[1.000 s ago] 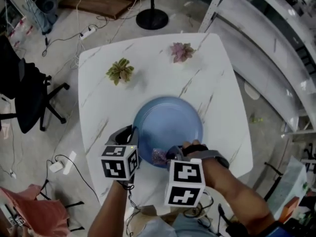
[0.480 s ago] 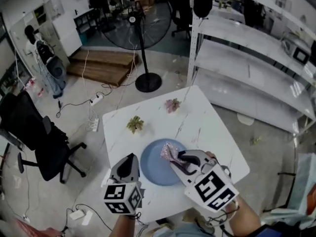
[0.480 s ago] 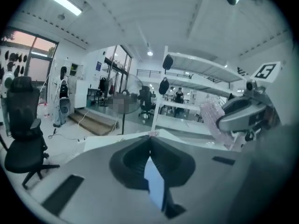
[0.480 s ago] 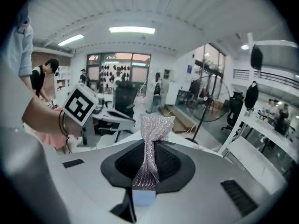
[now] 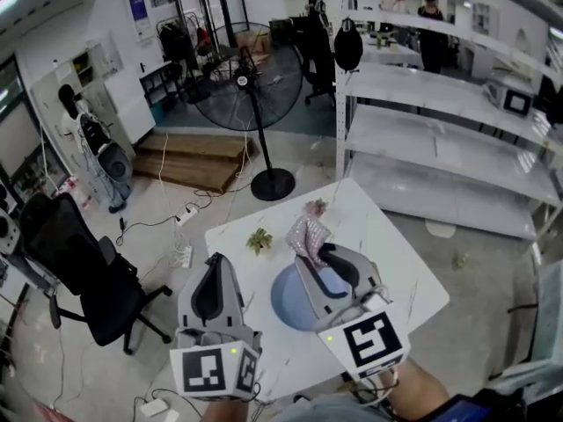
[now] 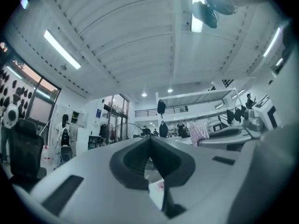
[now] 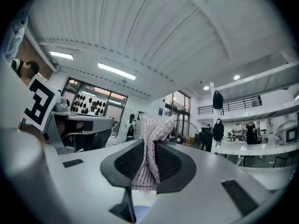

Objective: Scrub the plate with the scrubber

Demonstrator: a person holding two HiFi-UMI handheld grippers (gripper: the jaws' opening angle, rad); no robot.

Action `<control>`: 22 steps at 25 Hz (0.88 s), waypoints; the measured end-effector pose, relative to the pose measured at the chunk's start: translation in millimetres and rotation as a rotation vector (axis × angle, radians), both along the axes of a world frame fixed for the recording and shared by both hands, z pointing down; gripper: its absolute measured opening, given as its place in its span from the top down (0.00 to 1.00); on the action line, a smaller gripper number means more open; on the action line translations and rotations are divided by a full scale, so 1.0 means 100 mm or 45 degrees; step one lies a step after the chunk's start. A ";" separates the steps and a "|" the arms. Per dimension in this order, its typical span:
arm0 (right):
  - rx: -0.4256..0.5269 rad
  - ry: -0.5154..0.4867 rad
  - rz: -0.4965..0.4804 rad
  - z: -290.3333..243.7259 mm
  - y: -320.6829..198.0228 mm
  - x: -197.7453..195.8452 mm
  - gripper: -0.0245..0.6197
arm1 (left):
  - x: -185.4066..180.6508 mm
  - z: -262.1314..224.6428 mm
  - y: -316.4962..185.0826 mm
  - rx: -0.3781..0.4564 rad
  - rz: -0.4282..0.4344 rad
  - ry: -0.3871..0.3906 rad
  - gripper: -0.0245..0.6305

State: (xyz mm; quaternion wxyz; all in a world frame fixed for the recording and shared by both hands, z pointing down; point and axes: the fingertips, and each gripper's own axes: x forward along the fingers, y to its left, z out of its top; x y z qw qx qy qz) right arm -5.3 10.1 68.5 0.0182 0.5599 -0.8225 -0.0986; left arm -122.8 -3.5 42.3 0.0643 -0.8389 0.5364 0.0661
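A white, grey-veined surface [image 5: 387,266] stands on a pale floor [image 5: 475,315]. Two small potted plants sit toward the surface's far edge, well apart: a green one [image 5: 259,240] on the left and a pinkish one [image 5: 315,207] at the far corner. Just beyond the surface rises a black pedestal fan [image 5: 239,86] (its round base rests on the floor), with a low wooden platform [image 5: 198,161] behind it. Left of the surface is a black office chair [image 5: 79,271]; a white power strip [image 5: 183,255] and loose cables lie between the two. Right of the surface runs long white shelving [image 5: 440,148], with a dark bag [image 5: 348,47] hanging at its near post.
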 end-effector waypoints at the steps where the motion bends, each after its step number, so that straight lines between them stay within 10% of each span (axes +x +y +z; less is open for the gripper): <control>1: 0.019 -0.009 0.015 -0.04 0.03 0.00 0.82 | -0.02 -0.06 0.05 0.029 -0.005 -0.012 0.95; 22: 0.143 -0.004 0.103 -0.25 0.22 -0.07 0.84 | -0.11 -0.18 0.31 0.141 0.014 -0.059 0.95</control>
